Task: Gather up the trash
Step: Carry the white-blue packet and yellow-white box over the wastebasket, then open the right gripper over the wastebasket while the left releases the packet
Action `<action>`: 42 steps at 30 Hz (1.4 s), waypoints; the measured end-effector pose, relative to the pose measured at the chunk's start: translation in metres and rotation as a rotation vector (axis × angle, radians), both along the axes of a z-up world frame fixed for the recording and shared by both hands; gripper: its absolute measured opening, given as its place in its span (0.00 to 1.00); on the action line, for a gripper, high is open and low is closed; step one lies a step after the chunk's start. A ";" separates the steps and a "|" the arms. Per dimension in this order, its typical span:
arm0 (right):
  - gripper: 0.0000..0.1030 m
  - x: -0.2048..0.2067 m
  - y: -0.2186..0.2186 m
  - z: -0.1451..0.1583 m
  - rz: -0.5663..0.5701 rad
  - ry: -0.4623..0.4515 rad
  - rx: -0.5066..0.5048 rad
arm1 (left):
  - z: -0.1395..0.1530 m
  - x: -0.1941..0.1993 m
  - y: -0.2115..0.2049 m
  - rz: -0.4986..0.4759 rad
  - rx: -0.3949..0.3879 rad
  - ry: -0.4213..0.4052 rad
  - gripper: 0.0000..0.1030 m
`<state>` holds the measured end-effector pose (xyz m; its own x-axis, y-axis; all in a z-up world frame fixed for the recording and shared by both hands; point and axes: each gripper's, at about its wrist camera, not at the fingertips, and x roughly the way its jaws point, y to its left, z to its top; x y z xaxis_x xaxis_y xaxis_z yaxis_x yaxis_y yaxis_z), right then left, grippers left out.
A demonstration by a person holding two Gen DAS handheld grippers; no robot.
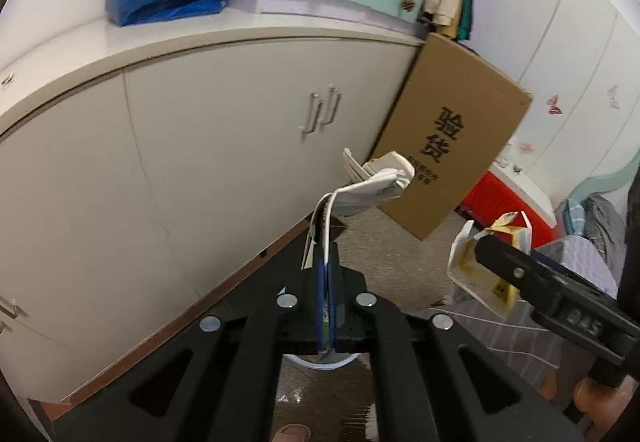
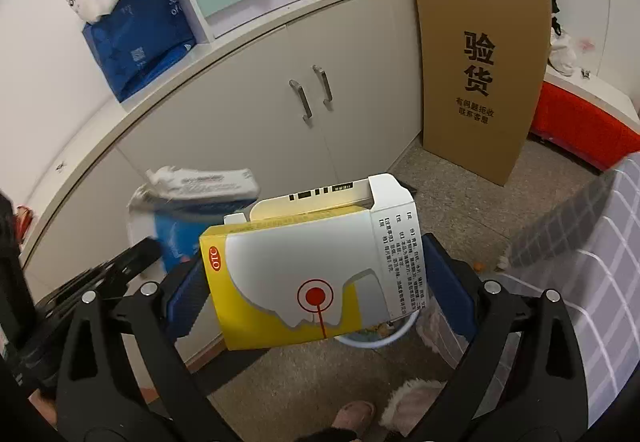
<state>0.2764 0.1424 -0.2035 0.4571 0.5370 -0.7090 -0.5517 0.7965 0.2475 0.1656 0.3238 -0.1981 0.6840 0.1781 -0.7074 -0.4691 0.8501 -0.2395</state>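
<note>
Both tools tilt downward: left tool (image 1: 326,258) pinches crumpled wrapper (image 1: 372,183); right tool (image 2: 316,282) apparently clamps medicine box (image 2: 312,274).

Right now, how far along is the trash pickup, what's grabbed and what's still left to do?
Done: both pieces are picked up. In hand: the left tongs are shut on a flattened white-and-blue packet; the right tongs clamp an open yellow-and-white medicine box. Left: dropping them. A white bin rim shows just beneath the box, so neither piece is in yet. Whether more trash lies on the floor cannot be told.
</note>
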 end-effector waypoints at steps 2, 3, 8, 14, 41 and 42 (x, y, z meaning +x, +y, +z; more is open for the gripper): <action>0.94 0.005 0.005 -0.009 -0.015 -0.009 -0.025 | -0.006 0.003 0.005 0.009 -0.002 0.021 0.01; 0.94 0.007 0.006 -0.013 -0.017 -0.005 -0.029 | -0.008 0.004 0.006 0.009 -0.005 0.027 0.01; 0.94 0.007 -0.001 -0.025 -0.028 0.022 -0.035 | -0.016 0.008 0.003 -0.008 -0.012 0.045 0.01; 0.94 0.000 -0.012 -0.021 -0.035 -0.003 -0.050 | -0.018 0.015 -0.010 -0.037 -0.022 0.051 0.01; 0.94 -0.004 -0.067 0.004 -0.159 -0.069 0.064 | -0.012 0.052 -0.055 -0.139 0.019 0.079 0.02; 0.94 -0.004 -0.070 0.005 -0.165 -0.073 0.071 | -0.011 0.055 -0.055 -0.141 0.022 0.080 0.02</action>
